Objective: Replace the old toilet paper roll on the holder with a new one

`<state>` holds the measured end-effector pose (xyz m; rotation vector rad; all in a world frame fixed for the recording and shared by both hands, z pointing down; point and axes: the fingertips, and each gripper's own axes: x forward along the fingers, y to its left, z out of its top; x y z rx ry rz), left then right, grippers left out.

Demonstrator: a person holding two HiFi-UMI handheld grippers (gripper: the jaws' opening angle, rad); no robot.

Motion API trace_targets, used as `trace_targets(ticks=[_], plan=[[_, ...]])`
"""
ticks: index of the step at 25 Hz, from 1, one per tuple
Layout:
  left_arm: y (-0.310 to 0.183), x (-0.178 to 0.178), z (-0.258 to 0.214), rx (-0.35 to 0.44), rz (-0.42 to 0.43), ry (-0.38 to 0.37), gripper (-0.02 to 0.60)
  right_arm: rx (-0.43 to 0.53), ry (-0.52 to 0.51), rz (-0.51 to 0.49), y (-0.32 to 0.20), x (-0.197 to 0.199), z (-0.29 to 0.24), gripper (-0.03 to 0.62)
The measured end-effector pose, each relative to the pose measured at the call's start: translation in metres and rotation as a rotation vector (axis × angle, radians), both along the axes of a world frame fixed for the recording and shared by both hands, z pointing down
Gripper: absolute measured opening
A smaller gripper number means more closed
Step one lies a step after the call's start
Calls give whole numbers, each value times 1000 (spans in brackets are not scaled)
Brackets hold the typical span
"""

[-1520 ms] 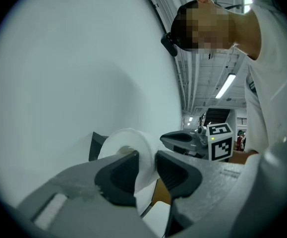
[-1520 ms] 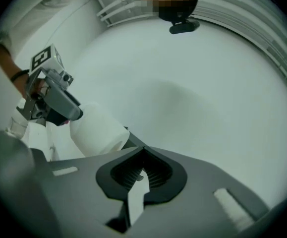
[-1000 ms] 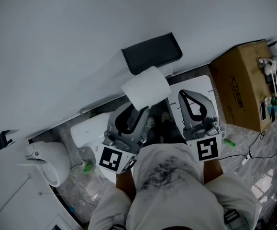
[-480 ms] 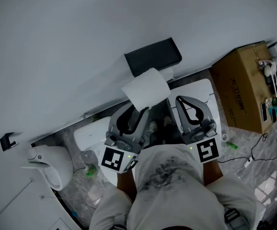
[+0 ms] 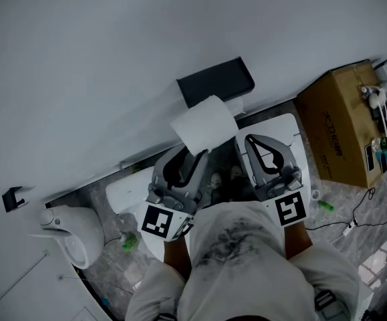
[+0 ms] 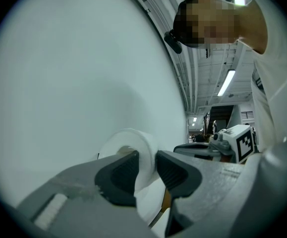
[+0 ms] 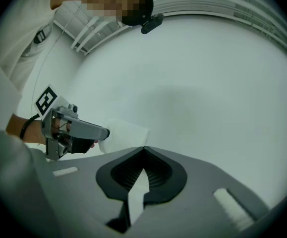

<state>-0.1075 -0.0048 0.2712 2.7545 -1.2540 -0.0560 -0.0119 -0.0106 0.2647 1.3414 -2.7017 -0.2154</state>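
Observation:
A white toilet paper roll [image 5: 204,123] is held up in front of the pale wall, just below the black holder [image 5: 214,81]. My left gripper [image 5: 194,154] is shut on the roll [image 6: 133,145]: one finger [image 6: 119,175] lies over the core and the other finger [image 6: 175,172] is outside, so the roll's wall is pinched between them. My right gripper [image 5: 250,139] is shut, and its tip [image 7: 144,148] is close to the roll's edge [image 7: 126,134]. A pale sliver shows between its pads; I cannot tell what it is.
A cardboard box [image 5: 337,129] stands at the right, with cables on the floor beside it. Below the grippers is a white toilet tank lid [image 5: 280,127]. A white fixture [image 5: 73,229] sits at lower left, near a green object [image 5: 127,243]. A black hook [image 5: 11,198] is on the wall.
The head view has drifted slightly. Both grippers and the roll keep almost the same places, and the left grip on the roll is unchanged.

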Motion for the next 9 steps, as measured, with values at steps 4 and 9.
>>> trace_targets(ticks=[4, 9], plan=[[1, 0, 1, 15, 13, -5, 130, -1, 3, -4, 0, -1, 1, 2], [0, 4, -3, 24, 17, 5, 129, -1, 3, -6, -1, 1, 1, 2]])
